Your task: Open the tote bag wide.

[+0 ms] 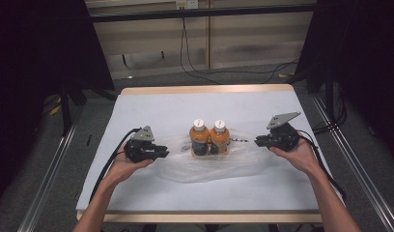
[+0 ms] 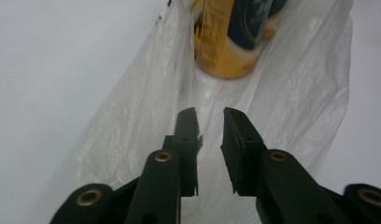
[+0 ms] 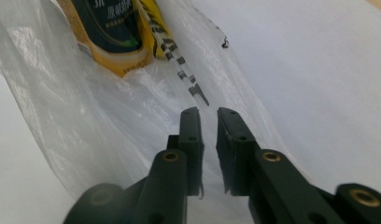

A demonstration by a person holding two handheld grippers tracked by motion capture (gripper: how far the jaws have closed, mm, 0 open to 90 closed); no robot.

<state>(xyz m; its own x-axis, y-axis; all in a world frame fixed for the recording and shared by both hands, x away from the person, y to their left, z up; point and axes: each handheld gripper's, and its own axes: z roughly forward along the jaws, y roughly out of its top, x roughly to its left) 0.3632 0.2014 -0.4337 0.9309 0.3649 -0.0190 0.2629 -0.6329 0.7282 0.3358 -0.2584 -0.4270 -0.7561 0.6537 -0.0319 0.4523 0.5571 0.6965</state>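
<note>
step: bagging; both ends of the thin clear plastic bag (image 1: pixel 219 166) just let go.
bottles: two orange white-capped bottles (image 1: pixel 209 137) upright mid-table, inside bag.
left gripper (image 1: pixel 162 153): jaws slightly spread, empty, over film.
right gripper (image 1: pixel 259 141): same.
next: re-pinch bag edges squarely.

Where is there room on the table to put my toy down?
The far strip of the table behind the bottles is bare, and so is the near strip before the bag. The middle is crowded: bag, bottles, left gripper and right gripper.
</note>
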